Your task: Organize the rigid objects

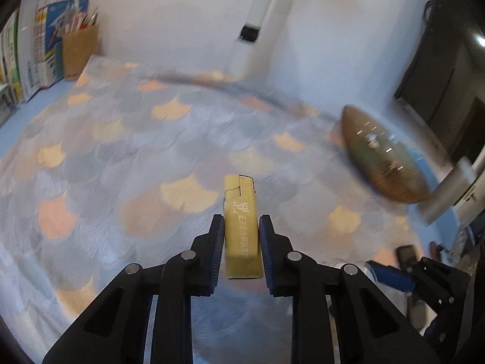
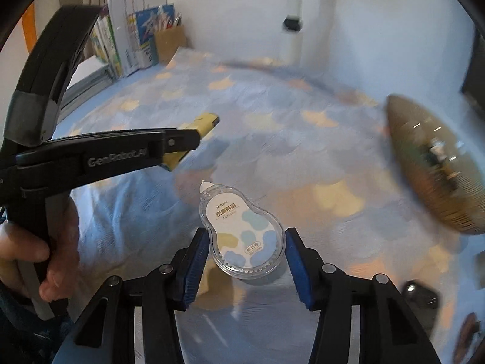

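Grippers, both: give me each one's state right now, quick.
Left gripper: shut on the yellow-gold rectangular lighter.
Right gripper: shut on the clear pear-shaped plastic correction tape dispenser.

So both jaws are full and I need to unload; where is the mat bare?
Free: the wide middle of the mat, between the books at the back left and the gold basket on the right. Crowded: the near right corner, with dark items.
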{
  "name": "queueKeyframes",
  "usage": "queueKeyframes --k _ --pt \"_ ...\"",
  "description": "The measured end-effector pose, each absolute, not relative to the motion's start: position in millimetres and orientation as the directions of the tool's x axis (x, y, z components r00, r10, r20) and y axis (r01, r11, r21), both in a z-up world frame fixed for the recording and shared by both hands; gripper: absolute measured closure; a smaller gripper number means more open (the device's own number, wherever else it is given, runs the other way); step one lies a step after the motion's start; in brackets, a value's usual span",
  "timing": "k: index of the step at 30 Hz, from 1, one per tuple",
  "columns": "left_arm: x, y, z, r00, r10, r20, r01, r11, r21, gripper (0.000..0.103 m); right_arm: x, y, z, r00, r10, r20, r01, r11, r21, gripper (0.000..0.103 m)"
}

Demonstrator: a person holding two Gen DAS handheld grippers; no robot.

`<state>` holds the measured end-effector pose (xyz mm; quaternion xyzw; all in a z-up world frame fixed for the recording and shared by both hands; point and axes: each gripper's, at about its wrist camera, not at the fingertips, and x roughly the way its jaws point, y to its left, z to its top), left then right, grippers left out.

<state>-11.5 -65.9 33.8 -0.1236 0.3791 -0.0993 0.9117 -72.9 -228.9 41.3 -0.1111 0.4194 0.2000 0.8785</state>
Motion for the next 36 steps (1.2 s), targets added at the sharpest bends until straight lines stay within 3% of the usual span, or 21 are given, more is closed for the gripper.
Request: queueKeyframes --k 6,16,25,27,29,31,36 --pt "-5.9 -101.0 73.3 0.731 -0.345 -0.589 0.172 0.928 -0.330 0.083 -66.4 -284.2 86.6 0.682 0.190 -0.707 -0.364 0.926 -0.103 0.053" --pt "58.2 -196.5 155.2 0.764 -0.453 -0.459 0.270 0.871 -0.411 0.083 -17.8 -397.2 156.3 0.792 -0.061 -0.607 -0.065 0.981 -0.183 0.053" --pt "109.3 -257.1 92.0 0.649 -0.489 -0.583 0.276 0.865 -0.419 0.082 36.0 -431.4 108.2 0.687 -0.067 -0.723 0.019 0.997 -0.074 0.053" --pt "108.0 -257.8 86.7 0.661 -0.499 -0.560 0.290 0.859 -0.423 0.076 38.4 -435.7 102.8 0.680 -0.067 -0.731 0.036 0.998 -0.058 0.051" --pt "103.3 -251.5 90.3 0.687 -0.495 -0.533 0.282 0.857 -0.432 0.051 36.8 -438.4 102.0 0.676 -0.089 -0.731 0.065 0.996 -0.061 0.044" --pt "95.5 -237.3 99.6 0.708 -0.499 -0.499 0.280 0.848 -0.451 0.040 31.5 -439.2 109.9 0.690 -0.090 -0.718 0.077 0.996 -0.050 0.044" --pt "77.0 -189.5 129.0 0.754 -0.460 -0.469 0.249 0.861 -0.443 0.040 13.5 -409.7 138.5 0.728 -0.056 -0.684 0.038 0.998 -0.042 0.044"
